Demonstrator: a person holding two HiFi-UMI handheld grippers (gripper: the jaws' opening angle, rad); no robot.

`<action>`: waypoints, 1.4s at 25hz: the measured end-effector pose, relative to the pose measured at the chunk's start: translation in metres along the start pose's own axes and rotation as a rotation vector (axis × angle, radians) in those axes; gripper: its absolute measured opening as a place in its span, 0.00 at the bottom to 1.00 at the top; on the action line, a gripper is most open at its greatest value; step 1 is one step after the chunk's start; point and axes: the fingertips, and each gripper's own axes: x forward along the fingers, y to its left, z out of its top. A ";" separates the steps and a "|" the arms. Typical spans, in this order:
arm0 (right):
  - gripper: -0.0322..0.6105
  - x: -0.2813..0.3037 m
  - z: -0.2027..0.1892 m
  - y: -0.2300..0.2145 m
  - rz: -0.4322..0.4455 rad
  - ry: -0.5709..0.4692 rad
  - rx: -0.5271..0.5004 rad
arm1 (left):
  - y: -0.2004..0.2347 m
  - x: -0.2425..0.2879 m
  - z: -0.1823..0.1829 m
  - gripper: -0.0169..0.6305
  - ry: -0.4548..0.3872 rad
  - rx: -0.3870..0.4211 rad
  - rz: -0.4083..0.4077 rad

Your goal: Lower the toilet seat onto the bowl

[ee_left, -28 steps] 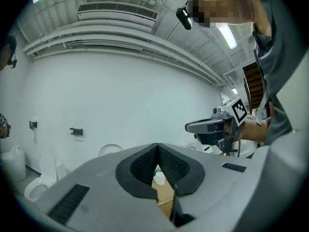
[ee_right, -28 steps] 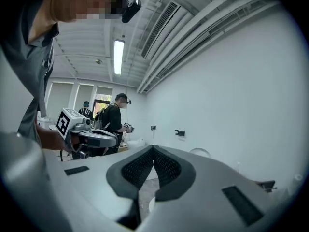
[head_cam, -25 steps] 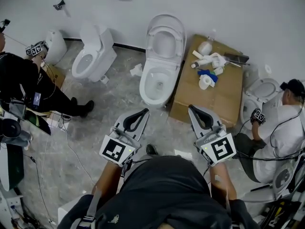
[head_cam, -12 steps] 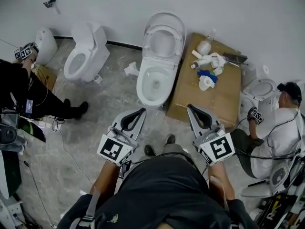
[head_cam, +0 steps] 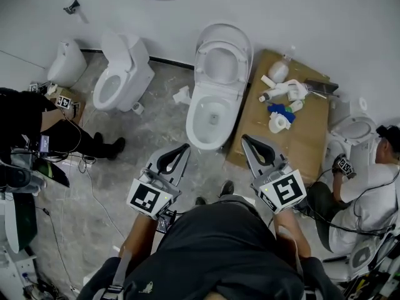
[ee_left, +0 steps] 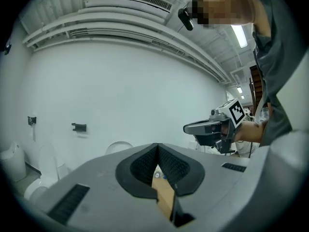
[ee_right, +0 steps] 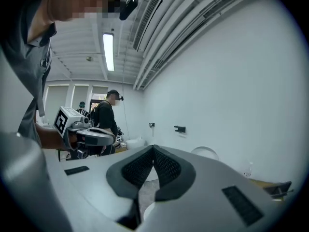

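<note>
- The toilet seat [head_cam: 203, 58] stands raised, tipped back toward the far wall, and the bowl [head_cam: 211, 119] below it is open.
- This toilet stands at the middle of the far wall. A second toilet [head_cam: 122, 74] is to its left and a sheet of cardboard [head_cam: 294, 136] lies just to its right.
- Bottles [head_cam: 281, 95] and other small white and blue items lie on the far part of the cardboard.
- The left gripper [head_cam: 185, 147] has its jaws closed tip to tip with nothing between them. It is on the near side of the bowl, a little to the left, well apart from the seat.
- The right gripper [head_cam: 245, 137] is closed and empty too, near the cardboard's near left corner.
- Both grippers point toward the far wall, side by side.
- A person in dark clothes [head_cam: 28, 114] is at the far left, and a person in a white shirt [head_cam: 369, 186] is at the right beside another toilet.
</note>
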 end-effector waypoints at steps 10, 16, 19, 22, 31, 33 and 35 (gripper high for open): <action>0.06 0.039 -0.008 -0.057 0.069 -0.004 0.022 | 0.010 0.053 0.004 0.03 0.034 0.005 0.050; 0.06 0.075 -0.017 -0.070 0.034 0.025 0.041 | 0.049 0.069 -0.007 0.03 0.047 -0.019 0.020; 0.06 0.097 -0.013 -0.071 -0.014 0.032 0.045 | 0.073 0.076 -0.008 0.03 0.032 -0.014 -0.036; 0.06 0.121 -0.008 -0.067 -0.062 0.033 0.054 | 0.105 0.078 0.000 0.03 0.011 -0.014 -0.078; 0.06 0.190 0.000 -0.058 -0.165 0.065 0.055 | 0.185 0.086 -0.001 0.03 -0.023 -0.010 -0.187; 0.06 0.201 -0.003 -0.057 -0.159 0.083 0.058 | 0.198 0.087 -0.006 0.03 -0.019 -0.029 -0.186; 0.06 0.209 -0.005 -0.062 -0.158 0.103 0.054 | 0.206 0.092 -0.010 0.03 -0.014 -0.056 -0.182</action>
